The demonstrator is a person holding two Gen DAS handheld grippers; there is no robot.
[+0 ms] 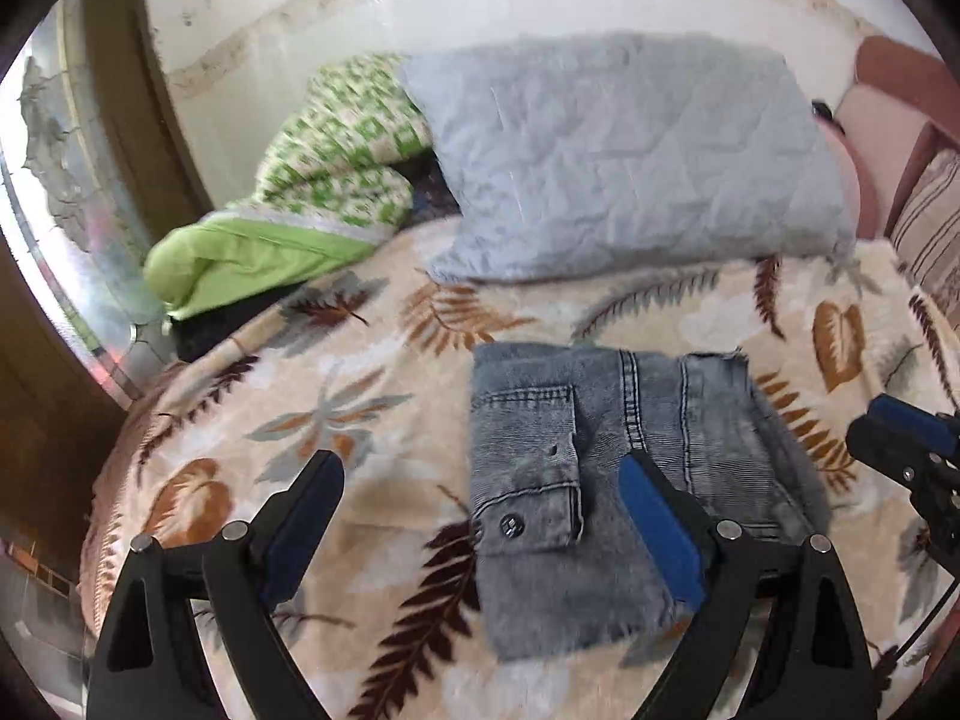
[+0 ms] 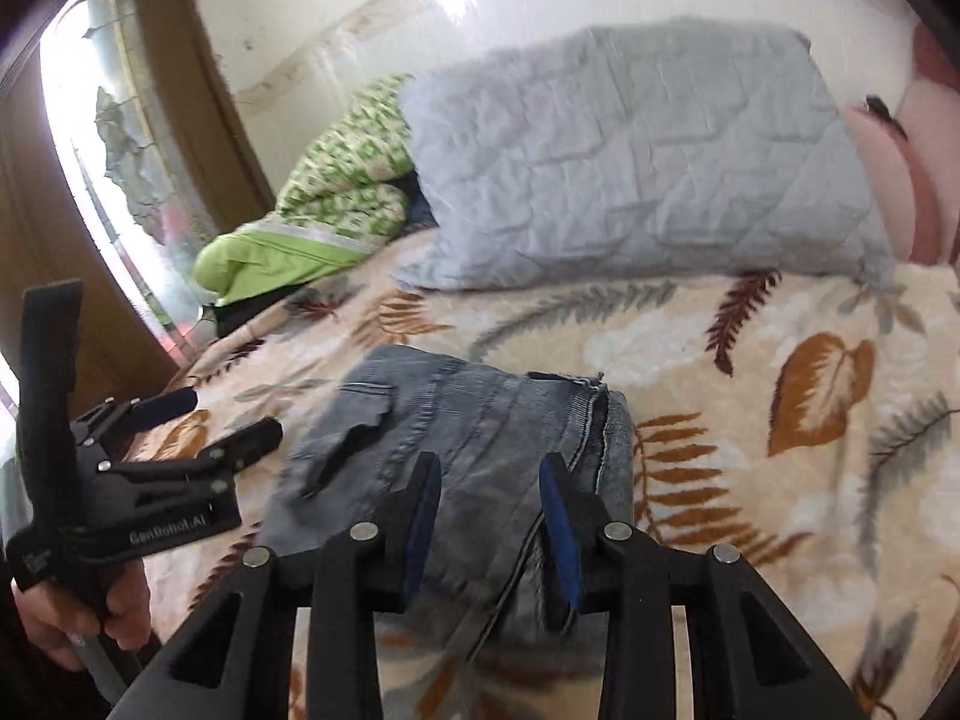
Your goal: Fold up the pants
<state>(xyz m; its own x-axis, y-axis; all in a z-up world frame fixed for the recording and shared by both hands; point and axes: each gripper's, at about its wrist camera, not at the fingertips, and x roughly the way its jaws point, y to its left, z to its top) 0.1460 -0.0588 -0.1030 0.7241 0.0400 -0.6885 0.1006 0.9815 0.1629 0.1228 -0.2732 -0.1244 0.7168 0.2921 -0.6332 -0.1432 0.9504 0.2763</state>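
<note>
Grey-blue denim pants (image 1: 606, 480) lie folded into a compact rectangle on the leaf-patterned blanket (image 1: 360, 396), a buttoned flap pocket on top. My left gripper (image 1: 480, 468) is open wide above the pants' left part, touching nothing. In the right wrist view the pants (image 2: 474, 438) lie straight ahead. My right gripper (image 2: 489, 471) is open just above their near part and holds nothing. The left gripper (image 2: 234, 417) also shows at the left in the right wrist view, open. The right gripper (image 1: 870, 420) shows at the right edge of the left wrist view.
A grey quilted pillow (image 1: 630, 150) lies at the back of the bed. A green patterned quilt (image 1: 324, 180) is bunched at the back left. A window and wooden frame (image 2: 120, 150) are on the left. A striped cushion (image 1: 930, 222) is at the right.
</note>
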